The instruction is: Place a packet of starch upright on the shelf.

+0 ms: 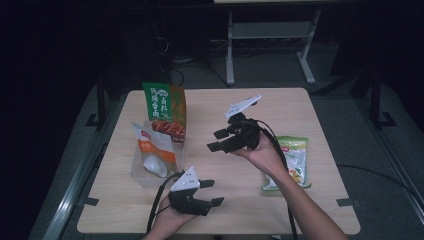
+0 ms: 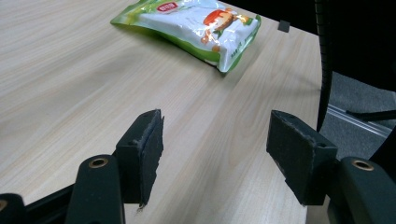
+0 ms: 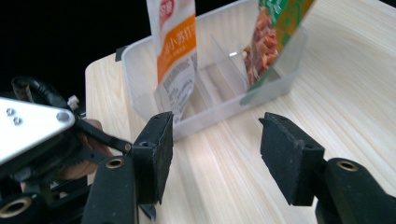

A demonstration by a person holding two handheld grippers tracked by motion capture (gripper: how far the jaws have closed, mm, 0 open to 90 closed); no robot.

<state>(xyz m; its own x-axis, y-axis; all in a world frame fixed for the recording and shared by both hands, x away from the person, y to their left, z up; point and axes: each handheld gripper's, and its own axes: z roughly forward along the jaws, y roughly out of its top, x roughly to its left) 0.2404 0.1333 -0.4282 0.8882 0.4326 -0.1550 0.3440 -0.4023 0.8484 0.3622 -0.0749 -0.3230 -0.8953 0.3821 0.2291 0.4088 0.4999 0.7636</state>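
in the high view the right gripper (image 1: 215, 140) hung empty, jaws apart, beside the bin (image 1: 142, 175); in the left gripper view the left gripper (image 2: 215, 144), jaws apart, faced the green pouch (image 2: 191, 25), best grasped by 1 edge; in the right gripper view 2 pouches stood binned.

We see a pale, light-wood-grain tabletop (image 1: 225, 107) carrying a clear, colourless plastic bin (image 3: 219, 105), and in that bin stand a green pouch (image 1: 165, 112) with white lettering and a red-brown food picture, and a white pouch (image 1: 155, 147) with an orange band and a small red logo. Away from the bin, on its far side from the dark floor edge, lies a green-edged packet (image 2: 196, 25) with a white middle, a red label and an orange-red picture. Each hand-held gripper, left (image 1: 212, 192) and right (image 1: 218, 140), is black with matte black pads and a light grey plate on top.
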